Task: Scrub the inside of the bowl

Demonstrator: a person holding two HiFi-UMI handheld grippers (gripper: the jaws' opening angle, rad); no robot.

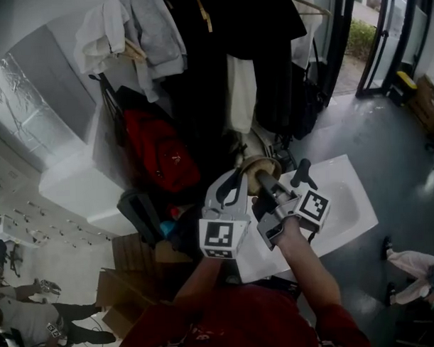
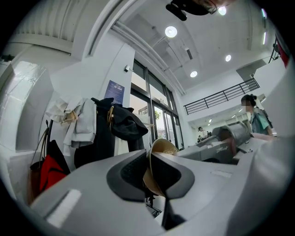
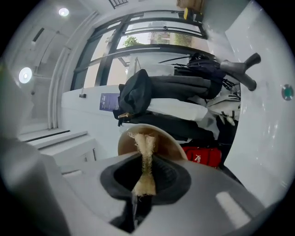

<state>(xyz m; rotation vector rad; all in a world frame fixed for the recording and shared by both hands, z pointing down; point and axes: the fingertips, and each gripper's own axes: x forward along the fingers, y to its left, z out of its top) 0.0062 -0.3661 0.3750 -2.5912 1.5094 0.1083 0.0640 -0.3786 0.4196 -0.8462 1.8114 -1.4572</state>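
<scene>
- Left gripper (image 2: 150, 161): the jaws are clamped on the rim of a tan bowl (image 2: 165, 147). The wall of the bowl is seen edge-on between the two dark pads.
- Right gripper (image 3: 146, 159): the jaws are closed on a strip of coarse tan scrubbing cloth (image 3: 146, 184). The frayed upper end of the strip lies against the inside of the bowl.
- Position of the bowl: in the head view it is held off the surface at 12 o'clock from both grippers and tipped on its side. Its hollow is turned toward the right gripper.
- A white sink (image 1: 353, 200) is seen under the right gripper, at 4 o'clock from the bowl. A black tap lever (image 1: 302, 172) stands at the bowl's 3 o'clock.
- Writing on the grippers: a black-and-white square marker is carried on the left cube (image 1: 223, 236) and on the right cube (image 1: 314, 205). No letters are shown on either.
- A red bag (image 1: 159, 153) hangs at 9 o'clock from the bowl. A small white logo is printed on it, too small to be read.
- A blue poster (image 2: 114, 92) is fixed beside the glass doors. Its text cannot be made out.
- Dark coats (image 1: 220, 48) are hung on hangers at 12 o'clock, above the bowl.
</scene>
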